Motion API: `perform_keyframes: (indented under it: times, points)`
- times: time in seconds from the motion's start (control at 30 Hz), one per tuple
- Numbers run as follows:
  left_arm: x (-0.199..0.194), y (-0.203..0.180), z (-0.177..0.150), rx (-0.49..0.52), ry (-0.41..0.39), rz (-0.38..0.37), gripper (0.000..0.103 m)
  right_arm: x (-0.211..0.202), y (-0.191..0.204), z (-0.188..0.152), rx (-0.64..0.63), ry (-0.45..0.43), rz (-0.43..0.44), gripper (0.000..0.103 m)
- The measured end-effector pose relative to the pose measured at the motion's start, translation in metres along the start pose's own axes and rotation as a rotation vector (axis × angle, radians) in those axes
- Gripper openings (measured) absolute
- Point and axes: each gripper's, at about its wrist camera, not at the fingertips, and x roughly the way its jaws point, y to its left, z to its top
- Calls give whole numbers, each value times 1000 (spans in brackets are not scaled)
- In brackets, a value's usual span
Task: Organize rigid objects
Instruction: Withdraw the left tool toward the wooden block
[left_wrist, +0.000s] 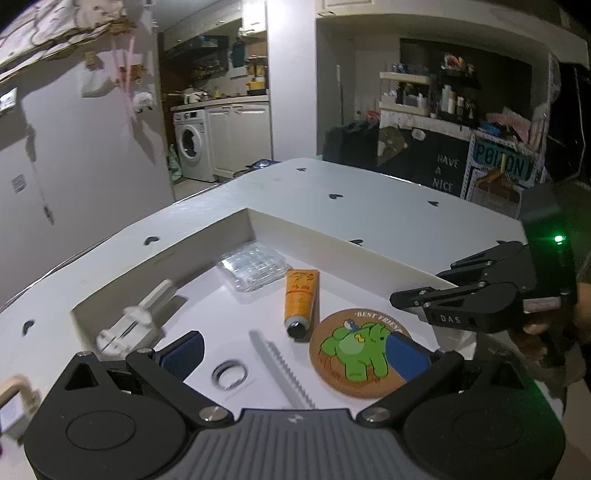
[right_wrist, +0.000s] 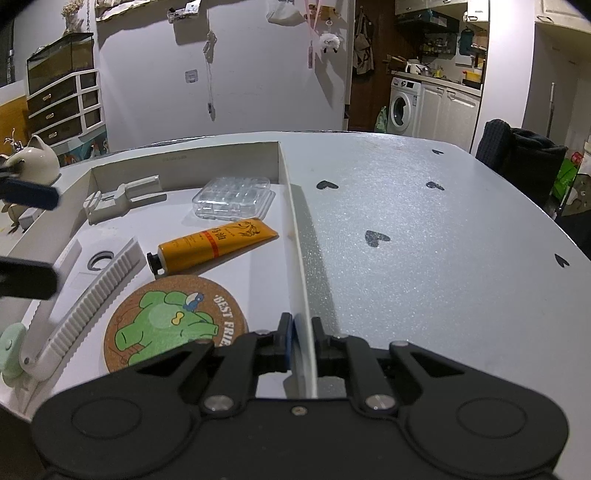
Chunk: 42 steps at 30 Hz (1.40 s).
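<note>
The right tool (right_wrist: 299, 332) is clamping the shallow white tray's wall (right_wrist: 295, 236); the left tool (left_wrist: 295, 354) is hanging released above the cork coaster (left_wrist: 360, 352). At the coaster's eleven o'clock, the orange tube (left_wrist: 300, 301) is looking light, squashy and slick, best gripped mid-body.

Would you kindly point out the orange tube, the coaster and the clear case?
Orange tube (right_wrist: 218, 242): right wrist view, middle of its body.
Coaster (left_wrist: 351, 354): left wrist view, on the green print.
Clear case (right_wrist: 232, 197): right wrist view, centre of its lid.
</note>
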Motion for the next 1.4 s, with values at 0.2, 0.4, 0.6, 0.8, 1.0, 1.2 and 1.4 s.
perform_keyframes:
  times: [0.2,0.4,0.6,0.8,1.0,1.2,1.4]
  points:
    - [-36,12,-16,-35,-38,19,103,0,1,0,0,1,-7,12]
    - [-59,31,-35,-88,-51,69,103,0,1,1,0,1,-9,12]
    - [-72,60,-53,-175,-70,148,103,0,1,1,0,2,-9,12]
    - [-72,97,-70,-278,-74,277,103,0,1,1,2,2,-10,12]
    - [-60,136,-76,-351,-101,410,103,0,1,2,-2,5,-18,13]
    - [-37,174,-78,-429,-91,531,103,1,1,2,-1,5,-18,13]
    - [-20,196,-76,-451,-116,601,102,0,1,2,-4,7,-15,12]
